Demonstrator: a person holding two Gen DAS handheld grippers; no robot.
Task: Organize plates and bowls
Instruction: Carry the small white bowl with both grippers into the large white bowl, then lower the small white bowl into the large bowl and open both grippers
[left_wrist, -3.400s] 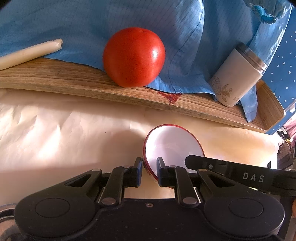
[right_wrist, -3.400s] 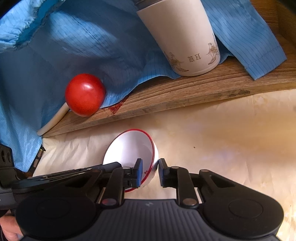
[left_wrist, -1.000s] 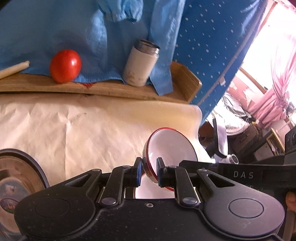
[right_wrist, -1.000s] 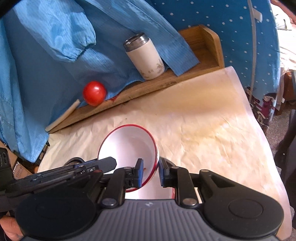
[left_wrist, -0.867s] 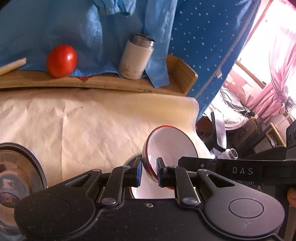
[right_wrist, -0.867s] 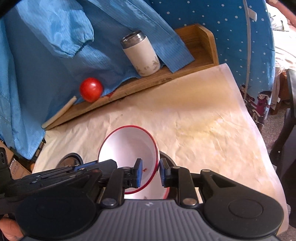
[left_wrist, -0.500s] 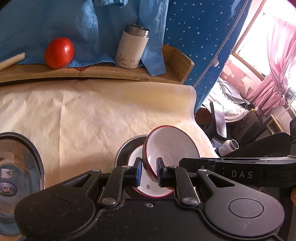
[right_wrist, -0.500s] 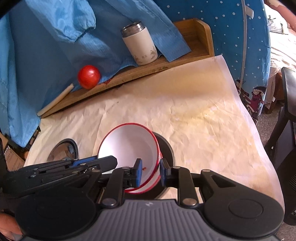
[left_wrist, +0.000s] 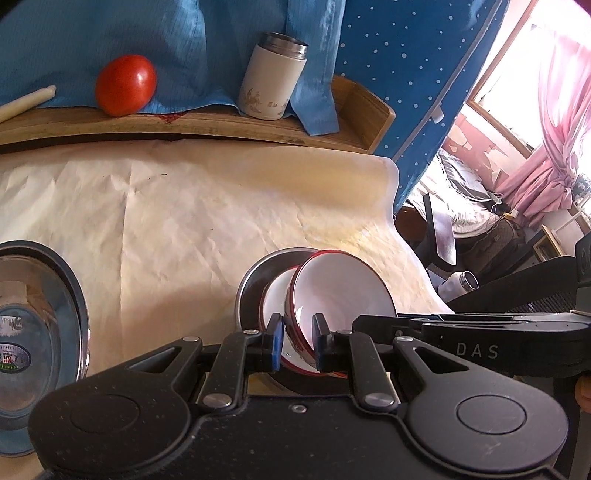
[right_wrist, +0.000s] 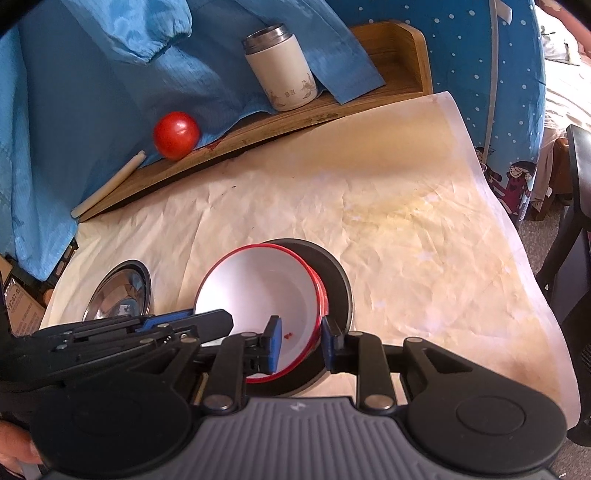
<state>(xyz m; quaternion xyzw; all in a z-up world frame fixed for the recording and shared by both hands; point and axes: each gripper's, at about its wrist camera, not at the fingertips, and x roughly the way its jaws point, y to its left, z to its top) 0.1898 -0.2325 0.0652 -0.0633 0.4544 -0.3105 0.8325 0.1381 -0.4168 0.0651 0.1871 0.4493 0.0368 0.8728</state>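
Your left gripper (left_wrist: 297, 341) clamps the glossy red-rimmed white bowl (left_wrist: 341, 291), tilted inside a round steel dish (right_wrist: 334, 280). Your right gripper (right_wrist: 301, 341) has just been opening, its 2 jaws loosely straddling that bowl's opposite rim.

Daylight enters from 2 o'clock, window (left_wrist: 554, 55) blown out. Paper (left_wrist: 184, 206) bright, soft shadow band at 12. Glare on tomato (left_wrist: 125, 85). Strong fisheye bending, dark corners, focus sharp.

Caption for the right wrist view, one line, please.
Right gripper, jaws just opening, straddles the rim of a red-rimmed white bowl nested in another inside a steel bowl.
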